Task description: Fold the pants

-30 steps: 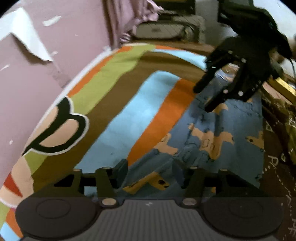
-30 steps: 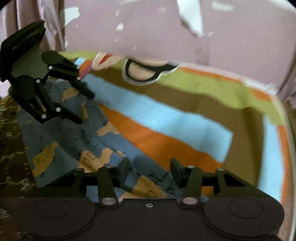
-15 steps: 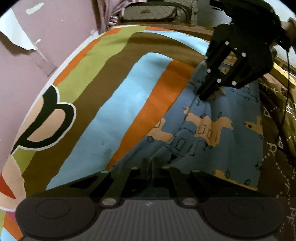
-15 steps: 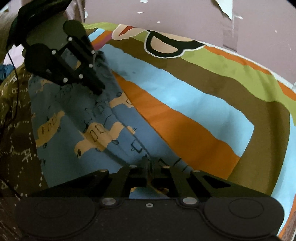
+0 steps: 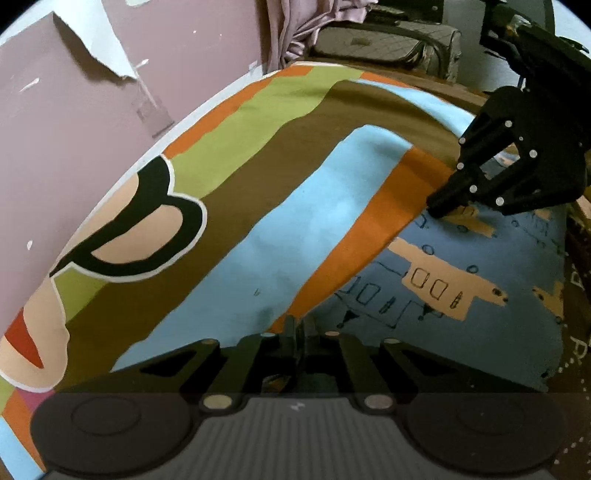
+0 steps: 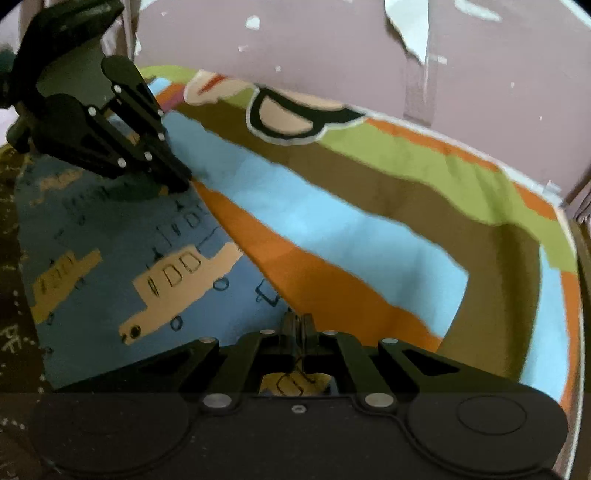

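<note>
The pants (image 5: 461, 288) are blue with tan car prints and lie on a striped bedsheet (image 5: 280, 229). My left gripper (image 5: 295, 326) is shut on the pants' edge at one corner. My right gripper (image 6: 297, 325) is shut on the same edge at the other corner. Each gripper shows in the other's view: the right one (image 5: 436, 210) at the far end of the edge, the left one (image 6: 181, 184) likewise. In the right wrist view the pants (image 6: 122, 258) stretch flat between both grippers.
A pink wall with peeling paint (image 5: 74, 103) runs along the bed's far side. A dark patterned cloth (image 5: 576, 332) lies beside the pants. A chair and pink fabric (image 5: 332, 22) stand past the bed's end.
Both grippers went from open to shut on the pants' edge. The cloth between them has since been pulled straighter and flatter.
</note>
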A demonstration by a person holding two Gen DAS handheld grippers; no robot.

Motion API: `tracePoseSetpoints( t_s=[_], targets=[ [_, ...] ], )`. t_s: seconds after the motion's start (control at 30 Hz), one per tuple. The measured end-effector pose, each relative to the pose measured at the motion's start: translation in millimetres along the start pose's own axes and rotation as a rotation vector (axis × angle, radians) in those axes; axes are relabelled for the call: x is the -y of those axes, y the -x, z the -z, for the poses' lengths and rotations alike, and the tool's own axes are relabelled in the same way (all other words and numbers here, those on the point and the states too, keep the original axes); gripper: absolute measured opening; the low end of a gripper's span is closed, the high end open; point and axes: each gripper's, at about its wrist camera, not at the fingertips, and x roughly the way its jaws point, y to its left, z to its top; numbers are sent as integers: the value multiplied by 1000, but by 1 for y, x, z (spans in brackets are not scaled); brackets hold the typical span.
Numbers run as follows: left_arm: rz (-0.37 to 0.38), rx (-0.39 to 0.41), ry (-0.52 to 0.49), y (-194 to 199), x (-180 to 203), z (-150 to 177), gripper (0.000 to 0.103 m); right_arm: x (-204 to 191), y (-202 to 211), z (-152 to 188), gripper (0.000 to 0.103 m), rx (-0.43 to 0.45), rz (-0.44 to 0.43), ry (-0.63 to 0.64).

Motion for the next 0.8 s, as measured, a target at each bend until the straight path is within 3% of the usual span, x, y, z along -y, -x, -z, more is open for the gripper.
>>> tracePoseSetpoints(
  t_s=[0.03, 0.07, 0.1, 0.17, 0.27, 0.37, 0.57, 0.63, 0.67, 0.7, 0.73, 0.77, 0.8],
  targets=[
    [-14, 13, -1, 3, -1, 1, 23, 2, 1, 1, 12, 9, 12, -20],
    [-19, 39, -5, 11, -4, 2, 40, 4, 2, 0, 21, 19, 22, -47],
    [-17, 73, -4, 20, -9, 4, 50, 8, 5, 0, 23, 35, 20, -74],
    [-9, 128, 27, 41, -27, 8, 57, 8, 9, -4, 24, 64, 24, -81],
    [5, 139, 116, 61, -62, 21, 62, 1, 8, -14, 33, 100, -15, -84],
    [-2, 71, 187, 62, -90, 39, 62, -13, 1, -30, 34, 132, -86, -67],
    [114, 1, 285, 50, -112, 57, 62, -38, -31, -79, 41, 155, -272, -22],
    [121, 3, 304, 44, -113, 55, 58, -47, -45, -95, 41, 141, -328, 2],
    [128, 1, 322, 41, -115, 53, 45, -52, -51, -101, 41, 132, -354, 7],
    [131, 0, 343, 39, -118, 51, 20, -56, -55, -105, 41, 121, -381, 3],
    [115, -22, 362, 34, -119, 48, 13, -58, -60, -109, 40, 112, -406, -6],
    [113, -35, 377, 30, -120, 48, 13, -60, -62, -111, 33, 111, -410, -10],
    [111, -36, 390, 29, -121, 48, 13, -63, -64, -113, 17, 115, -399, -9]
  ],
)
